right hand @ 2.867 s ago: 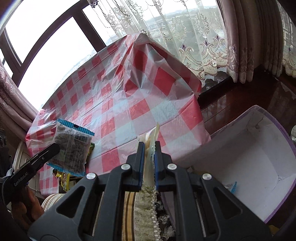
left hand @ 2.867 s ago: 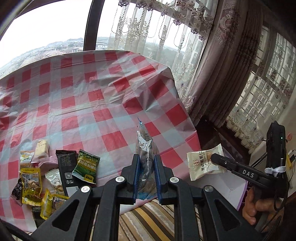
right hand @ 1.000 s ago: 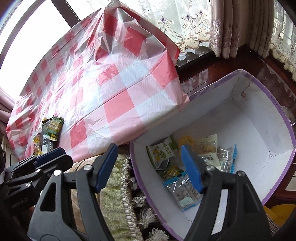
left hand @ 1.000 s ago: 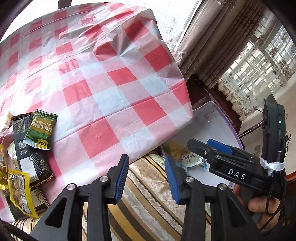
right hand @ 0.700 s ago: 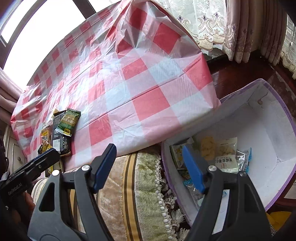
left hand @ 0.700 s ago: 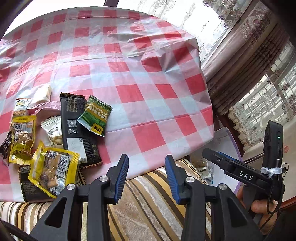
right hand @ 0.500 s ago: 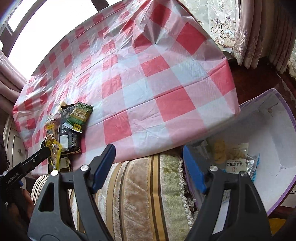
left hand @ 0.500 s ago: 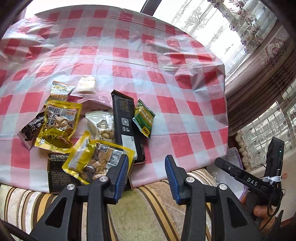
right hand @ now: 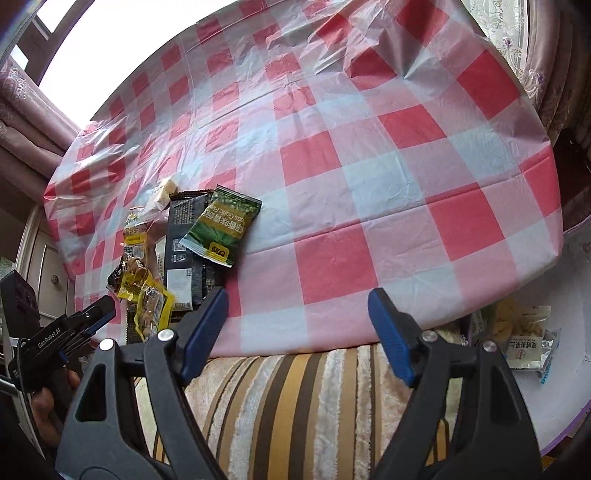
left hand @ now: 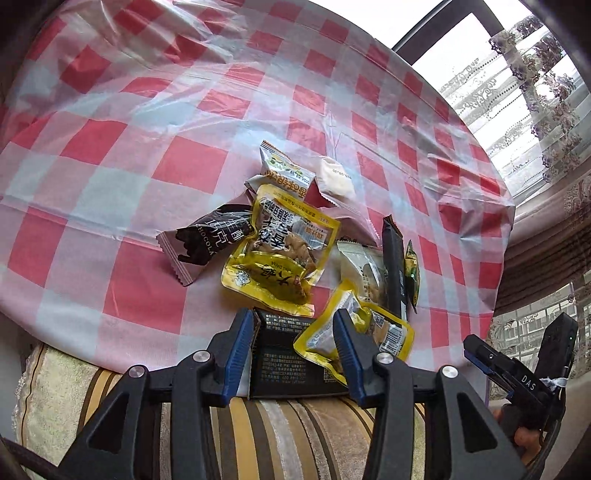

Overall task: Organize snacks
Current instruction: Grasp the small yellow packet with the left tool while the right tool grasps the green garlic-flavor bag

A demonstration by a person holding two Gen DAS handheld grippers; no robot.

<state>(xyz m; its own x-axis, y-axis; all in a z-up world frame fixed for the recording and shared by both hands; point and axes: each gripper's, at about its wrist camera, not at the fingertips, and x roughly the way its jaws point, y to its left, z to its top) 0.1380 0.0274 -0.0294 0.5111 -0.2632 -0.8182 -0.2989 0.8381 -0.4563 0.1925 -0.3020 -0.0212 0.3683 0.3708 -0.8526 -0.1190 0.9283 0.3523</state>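
Hovering over light, crinkly, slippery snack packets (left hand: 280,251) on the desk (left hand: 122,155); both grippers, left (left hand: 293,336) and right (right hand: 299,321), jaws apart, empty. Pinching a flat sealed edge probably best.

A red-and-white checked plastic tablecloth (right hand: 369,155) lies wrinkled over the table ahead of me, glaring under daylight. Below its near edge runs a striped plush cushion (right hand: 295,406) in gold, brown and cream. Behind the table a dark-framed window (left hand: 436,29) stands bright and washed out, hung with lace curtains (left hand: 524,74) and heavier mauve drapes (right hand: 22,110). At my far left is what may be a pale cabinet door (right hand: 48,273)
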